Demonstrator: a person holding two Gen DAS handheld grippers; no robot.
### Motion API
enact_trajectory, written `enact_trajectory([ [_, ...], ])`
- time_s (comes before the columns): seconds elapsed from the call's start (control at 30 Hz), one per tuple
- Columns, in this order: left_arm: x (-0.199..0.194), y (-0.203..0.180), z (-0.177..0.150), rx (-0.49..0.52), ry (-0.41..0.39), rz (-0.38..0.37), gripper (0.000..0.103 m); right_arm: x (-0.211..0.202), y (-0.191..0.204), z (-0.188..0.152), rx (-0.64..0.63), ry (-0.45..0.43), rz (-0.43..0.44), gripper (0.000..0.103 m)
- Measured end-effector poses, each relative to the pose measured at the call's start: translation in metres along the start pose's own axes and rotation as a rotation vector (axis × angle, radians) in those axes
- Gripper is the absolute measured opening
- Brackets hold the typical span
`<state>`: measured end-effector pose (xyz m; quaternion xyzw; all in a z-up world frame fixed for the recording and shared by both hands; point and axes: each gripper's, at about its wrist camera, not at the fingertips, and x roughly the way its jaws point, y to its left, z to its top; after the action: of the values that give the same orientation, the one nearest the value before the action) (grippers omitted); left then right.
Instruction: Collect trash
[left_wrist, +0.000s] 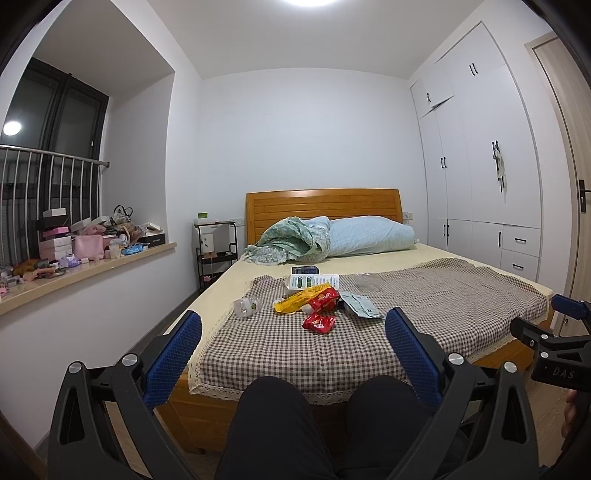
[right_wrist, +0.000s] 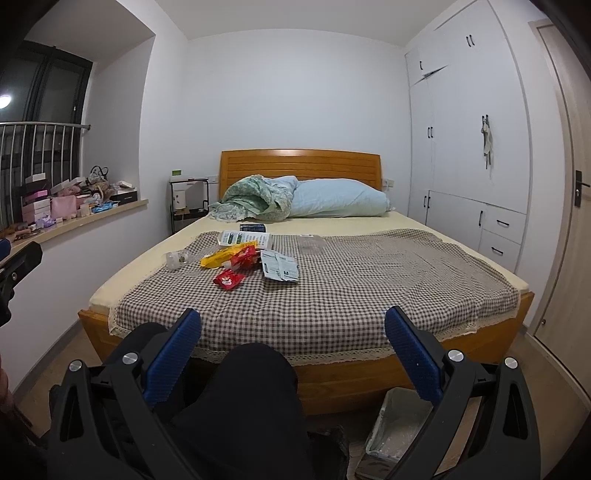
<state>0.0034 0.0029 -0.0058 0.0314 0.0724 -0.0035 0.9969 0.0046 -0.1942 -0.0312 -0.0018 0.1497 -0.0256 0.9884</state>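
Two knees (left_wrist: 295, 417) stand between open grippers and trash (left_wrist: 319, 323) on bed (left_wrist: 443, 306).

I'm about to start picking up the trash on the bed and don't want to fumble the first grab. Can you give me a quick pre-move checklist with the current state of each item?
1. Left gripper open and empty: ok, jaws stand wide apart.
2. Right gripper open and empty: ok, jaws wide apart.
3. Trash in view: ok, the small red wrapper lies nearest on the checkered cloth, with the yellow and red packet and the clear plastic bottle behind it.
4. Bin located: ok, the trash bin stands on the floor at the bed's foot.
5. Grippers within reach of trash: not ok, both are short of the bed.
6. Bin has room: cannot tell.
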Motion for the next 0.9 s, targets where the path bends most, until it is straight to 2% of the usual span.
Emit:
enact_trajectory([
  [0.37,0.001,0.0,-0.002,0.0,0.003,0.001,0.096,0.0,0.002,-0.001,-0.008,0.0,-0.026,0.095],
  [0.9,0.014,0.004,-0.004,0.005,0.03,0.006,0.096,0.01,0.003,-0.001,-0.017,0.02,-0.012,0.095],
])
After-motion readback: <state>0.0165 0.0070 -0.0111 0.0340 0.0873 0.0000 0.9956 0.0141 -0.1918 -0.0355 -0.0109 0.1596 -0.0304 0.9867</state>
